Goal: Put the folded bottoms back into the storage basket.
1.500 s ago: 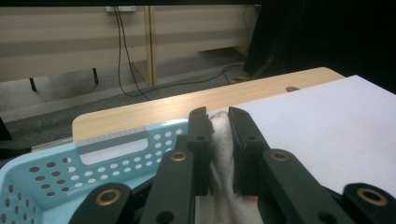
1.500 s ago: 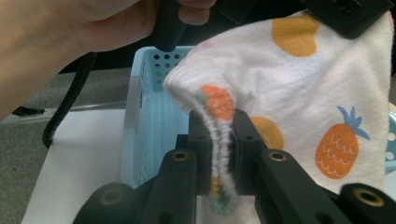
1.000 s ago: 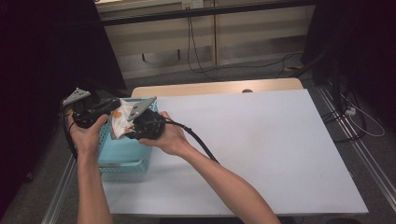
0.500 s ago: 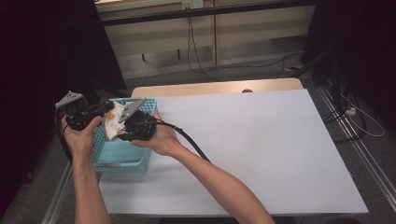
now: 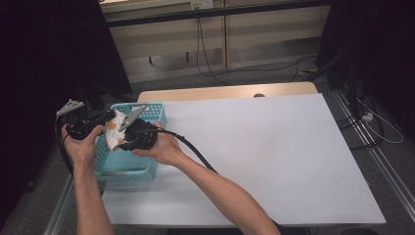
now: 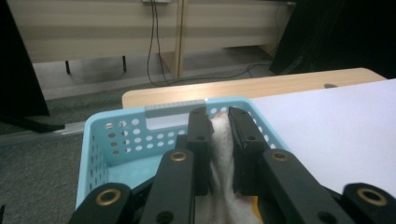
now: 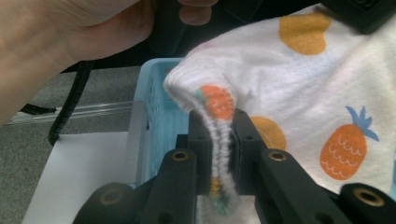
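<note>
both tongs (image 6: pixel 218 140) (image 7: pixel 219 144) pinch pineapple-print cloth (image 7: pixel 299 84) above blue basket (image 5: pixel 147 113).

Worktop (image 5: pixel 274 147): white, bare across its middle and right side.
Basket (image 5: pixel 149 113): light blue, perforated, at the worktop's left edge.
Cloth (image 5: pixel 113 133): white with orange marks, held above the basket between both grippers.
Left gripper (image 5: pixel 105 117): at far left, pointing right toward the cloth.
Right gripper (image 5: pixel 121 139): touching the cloth; black cable trails right over the forearm.
Floor (image 5: pixel 254 81): grey, cables lying beyond the worktop.
</note>
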Tool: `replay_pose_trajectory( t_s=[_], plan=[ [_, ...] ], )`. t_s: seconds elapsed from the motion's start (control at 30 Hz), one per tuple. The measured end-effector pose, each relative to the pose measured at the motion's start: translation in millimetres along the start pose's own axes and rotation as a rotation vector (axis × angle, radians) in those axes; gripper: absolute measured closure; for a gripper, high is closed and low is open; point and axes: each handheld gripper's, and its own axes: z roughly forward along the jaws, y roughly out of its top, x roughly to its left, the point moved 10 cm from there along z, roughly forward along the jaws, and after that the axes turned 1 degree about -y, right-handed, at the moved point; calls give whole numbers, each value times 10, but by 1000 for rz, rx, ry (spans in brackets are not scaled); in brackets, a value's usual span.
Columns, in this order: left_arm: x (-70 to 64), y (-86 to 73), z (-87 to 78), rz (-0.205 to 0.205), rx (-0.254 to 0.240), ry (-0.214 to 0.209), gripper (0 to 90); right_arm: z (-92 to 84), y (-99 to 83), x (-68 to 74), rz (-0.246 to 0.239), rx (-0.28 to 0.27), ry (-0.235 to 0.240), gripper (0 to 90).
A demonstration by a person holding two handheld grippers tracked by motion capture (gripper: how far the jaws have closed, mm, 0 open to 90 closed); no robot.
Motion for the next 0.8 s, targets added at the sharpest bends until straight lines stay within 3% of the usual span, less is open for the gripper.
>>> replay_pose_trajectory(
  t_s=[0.23,0.47,0.8],
  plan=[
    [52,-109,93,-8,29,2,801,92,-75,-35,19,10,2,815],
    [152,-258,163,-42,52,-3,801,197,-150,-50,38,16,11,815],
    [198,-376,239,-37,90,11,802,277,-218,-69,59,23,14,815]
  ],
)
